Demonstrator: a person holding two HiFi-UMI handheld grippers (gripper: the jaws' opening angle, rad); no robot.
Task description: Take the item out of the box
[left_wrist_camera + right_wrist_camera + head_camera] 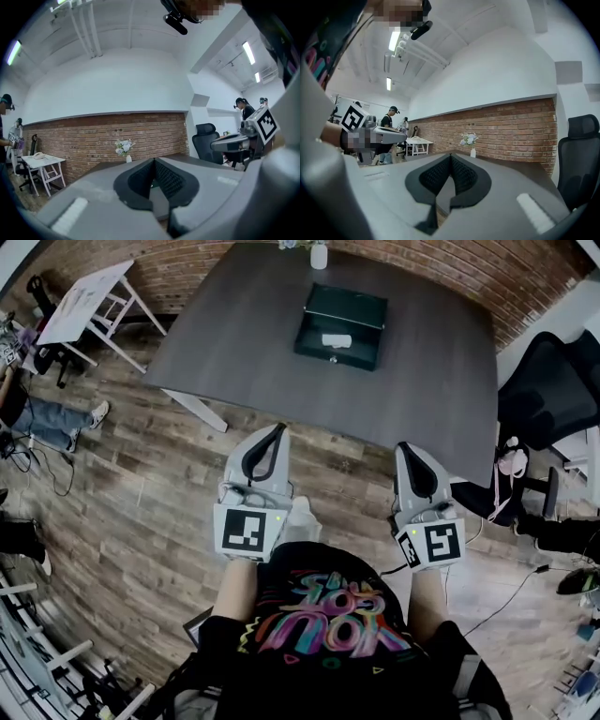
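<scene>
While both pairs of fingers were pressed together on nothing, the left gripper (pixel 278 428) and the right gripper (pixel 403 447) hung over the wooden floor (pixel 141 493) close to the person's body, short of the near edge of the dark table (pixel 253 343). Only the head view took in the open green box (pixel 361 306) toward the table's far side, well apart from both grippers, with a small white item (pixel 336 339) inside, too small to identify. The gripper views instead gave a brick wall (pixel 511 126) and a white vase (pixel 473 152) of flowers, which the head view cut off at its far edge.
</scene>
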